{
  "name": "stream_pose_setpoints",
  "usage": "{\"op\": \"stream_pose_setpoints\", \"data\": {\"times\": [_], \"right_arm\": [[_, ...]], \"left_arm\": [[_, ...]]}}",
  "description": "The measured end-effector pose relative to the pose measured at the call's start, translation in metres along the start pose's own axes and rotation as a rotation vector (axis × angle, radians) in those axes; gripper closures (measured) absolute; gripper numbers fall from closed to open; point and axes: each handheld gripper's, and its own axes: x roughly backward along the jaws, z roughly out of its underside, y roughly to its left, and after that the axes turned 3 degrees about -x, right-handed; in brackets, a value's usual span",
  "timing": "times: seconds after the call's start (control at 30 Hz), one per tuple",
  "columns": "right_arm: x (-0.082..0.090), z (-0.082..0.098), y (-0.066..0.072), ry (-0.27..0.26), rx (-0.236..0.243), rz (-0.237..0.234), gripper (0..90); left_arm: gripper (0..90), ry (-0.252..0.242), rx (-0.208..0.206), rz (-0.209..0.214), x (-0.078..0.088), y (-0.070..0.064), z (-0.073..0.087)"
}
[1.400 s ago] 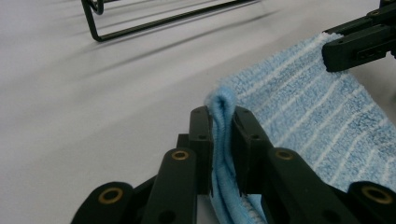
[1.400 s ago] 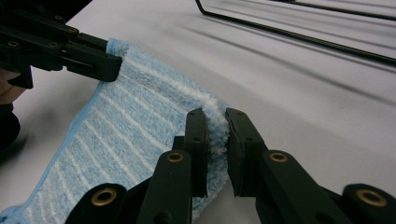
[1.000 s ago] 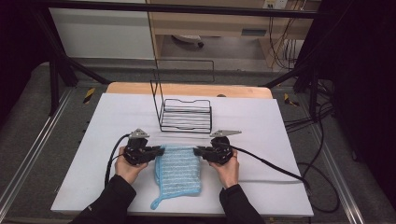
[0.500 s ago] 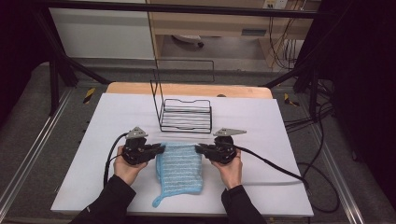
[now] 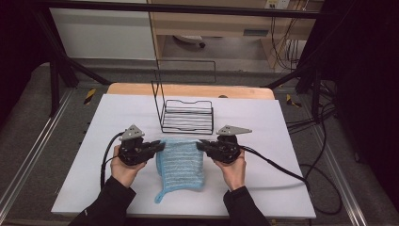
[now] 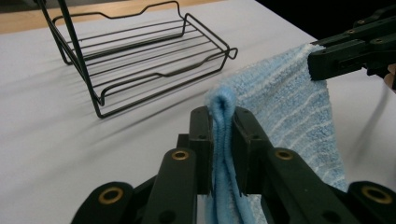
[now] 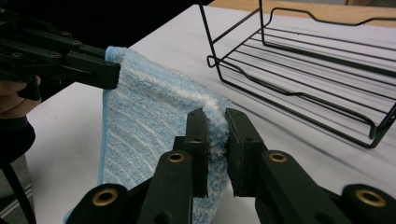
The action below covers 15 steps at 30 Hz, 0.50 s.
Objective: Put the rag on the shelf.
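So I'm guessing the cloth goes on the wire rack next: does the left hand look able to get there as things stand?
Probably yes. The wire rack stands just beyond the blue cloth, with bare table between. But the left gripper and right gripper each pinch a top corner, so both must go together.

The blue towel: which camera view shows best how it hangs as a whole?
The high view: the blue towel is seen entire, its top corners pinched by the left gripper and right gripper, its lower edge on the white table. The left gripper view and right gripper view show just the pinched corners and upper cloth.
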Motion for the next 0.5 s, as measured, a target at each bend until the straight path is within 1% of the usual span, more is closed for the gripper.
{"op": "stream_pose_setpoints", "data": {"times": [0.3, 0.37, 0.5], "right_arm": [[0.011, -0.008, 0.006, -0.037, 0.031, -0.001, 80.6], [0.013, -0.009, 0.008, -0.044, 0.031, -0.001, 80.6], [0.016, -0.013, 0.011, -0.060, 0.050, 0.000, 80.6]], "left_arm": [[79.0, -0.042, -0.016, -0.005, 0.009, -0.007, -0.006], [79.0, -0.048, -0.021, -0.007, 0.010, -0.008, -0.008], [79.0, -0.063, -0.023, -0.010, 0.013, -0.009, -0.010]]}}
